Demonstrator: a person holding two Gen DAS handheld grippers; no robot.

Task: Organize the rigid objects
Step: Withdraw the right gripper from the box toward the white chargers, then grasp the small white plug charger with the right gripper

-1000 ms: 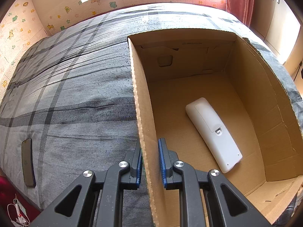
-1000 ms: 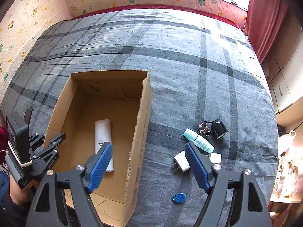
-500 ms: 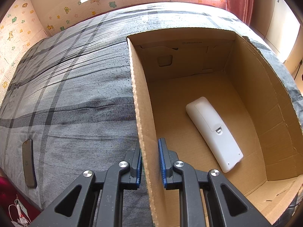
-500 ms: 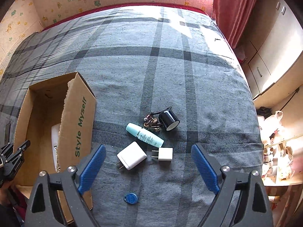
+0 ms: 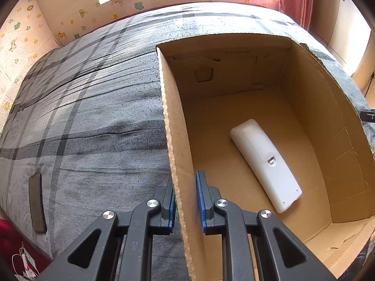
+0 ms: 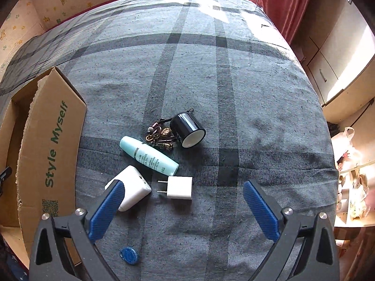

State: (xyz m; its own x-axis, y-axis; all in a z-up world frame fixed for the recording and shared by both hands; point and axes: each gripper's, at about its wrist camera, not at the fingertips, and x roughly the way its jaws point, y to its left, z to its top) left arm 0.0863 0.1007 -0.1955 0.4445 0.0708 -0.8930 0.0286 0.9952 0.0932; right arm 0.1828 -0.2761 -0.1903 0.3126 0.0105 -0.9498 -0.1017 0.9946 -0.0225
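Observation:
A cardboard box (image 5: 173, 128) stands on the grey checked bed, with a white remote (image 5: 264, 161) lying face down inside. My left gripper (image 5: 186, 187) is shut on the box's left wall near its rim. In the right wrist view the box (image 6: 54, 140) is at the left. Beside it on the bed lie a teal tube (image 6: 150, 155), a large white charger (image 6: 133, 187), a small white plug (image 6: 179, 187), a black cylinder (image 6: 187, 128), a keychain (image 6: 159, 135) and a blue key fob (image 6: 129, 255). My right gripper (image 6: 182, 185) hangs above them, jaws opening wide and holding nothing.
A dark flat slab (image 5: 36, 202) lies near the bed's left edge. Cupboards (image 6: 328, 65) and plastic bags (image 6: 351, 171) stand beyond the bed's right edge. A red curtain (image 6: 276, 2) hangs at the far right corner.
My right gripper has swung from over the box to above the small items on the bed, come lower, and its jaws have spread wider. The left gripper and box have not moved.

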